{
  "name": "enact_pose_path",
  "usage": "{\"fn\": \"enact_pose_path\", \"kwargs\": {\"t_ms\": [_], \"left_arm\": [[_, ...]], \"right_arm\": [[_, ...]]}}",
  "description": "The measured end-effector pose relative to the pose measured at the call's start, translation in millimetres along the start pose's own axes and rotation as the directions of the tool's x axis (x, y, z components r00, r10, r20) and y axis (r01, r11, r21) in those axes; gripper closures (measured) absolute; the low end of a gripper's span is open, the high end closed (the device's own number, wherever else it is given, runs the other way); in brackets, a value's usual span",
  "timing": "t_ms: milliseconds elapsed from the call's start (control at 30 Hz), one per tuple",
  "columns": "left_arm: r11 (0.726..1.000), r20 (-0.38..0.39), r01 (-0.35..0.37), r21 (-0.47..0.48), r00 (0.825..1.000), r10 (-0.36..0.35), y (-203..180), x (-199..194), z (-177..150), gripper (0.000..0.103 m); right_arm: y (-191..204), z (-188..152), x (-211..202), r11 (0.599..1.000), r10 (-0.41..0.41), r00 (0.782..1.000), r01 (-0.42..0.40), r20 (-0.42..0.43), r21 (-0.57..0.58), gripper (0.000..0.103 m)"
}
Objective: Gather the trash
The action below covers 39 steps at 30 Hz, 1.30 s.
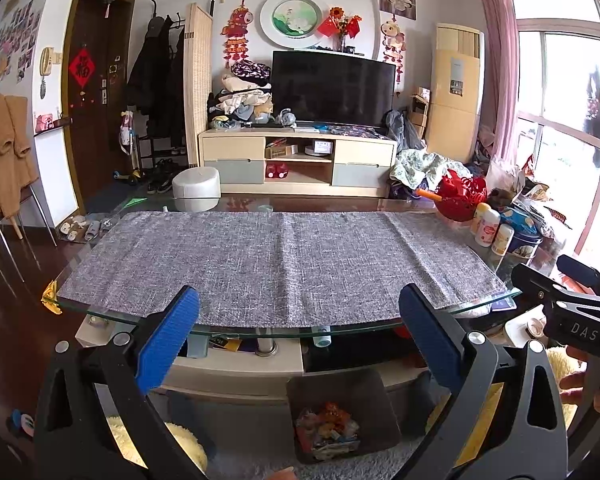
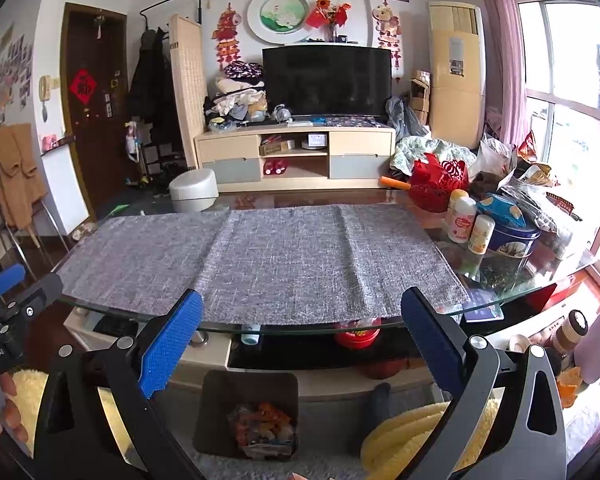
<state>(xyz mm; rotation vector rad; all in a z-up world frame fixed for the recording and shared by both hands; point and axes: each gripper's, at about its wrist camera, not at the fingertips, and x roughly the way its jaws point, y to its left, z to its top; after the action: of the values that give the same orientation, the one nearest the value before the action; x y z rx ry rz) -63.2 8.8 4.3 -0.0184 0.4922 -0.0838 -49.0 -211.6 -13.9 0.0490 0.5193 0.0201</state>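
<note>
Left gripper: blue pads spread wide, nothing between them, touching nothing. It hangs just short of the near edge of the glass table. Right gripper: same, jaws wide apart, empty, no contact, also at the table's near edge.

Trash bin, a dark, roughly square container, sits on the floor below & slightly ahead of the left gripper, between its fingers in view, under the table's front edge. Open mouth faces up; no clear long axis. Inside: a heap of crumpled wrappers, orange/red/white, no single direction to them. From the right wrist view the bin is below & a bit left of centre, nearer the left finger.

Ahead of both grippers a grey cloth lies flat on the glass, long axis running left-right across the view. Bottles & a blue tin stand off to the right, well apart from the jaws.
</note>
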Motion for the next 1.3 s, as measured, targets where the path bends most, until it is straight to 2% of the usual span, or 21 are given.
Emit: {"fn": "enact_pose_path", "kwargs": {"t_ms": [1133, 1300], "left_arm": [[1.000, 0.005, 0.001, 0.004, 1.000, -0.001, -1.8, -1.5, 5.8, 0.008], [1.000, 0.002, 0.003, 0.004, 1.000, -0.003, -2.4, -1.2, 7.5, 0.008]], "right_arm": [[3.6, 6.2, -1.3, 1.000, 0.005, 1.000, -0.005, -0.001, 0.009, 0.003], [4.5, 4.6, 1.8, 0.999, 0.029, 0.999, -0.028, -0.022, 0.023, 0.003]]}}
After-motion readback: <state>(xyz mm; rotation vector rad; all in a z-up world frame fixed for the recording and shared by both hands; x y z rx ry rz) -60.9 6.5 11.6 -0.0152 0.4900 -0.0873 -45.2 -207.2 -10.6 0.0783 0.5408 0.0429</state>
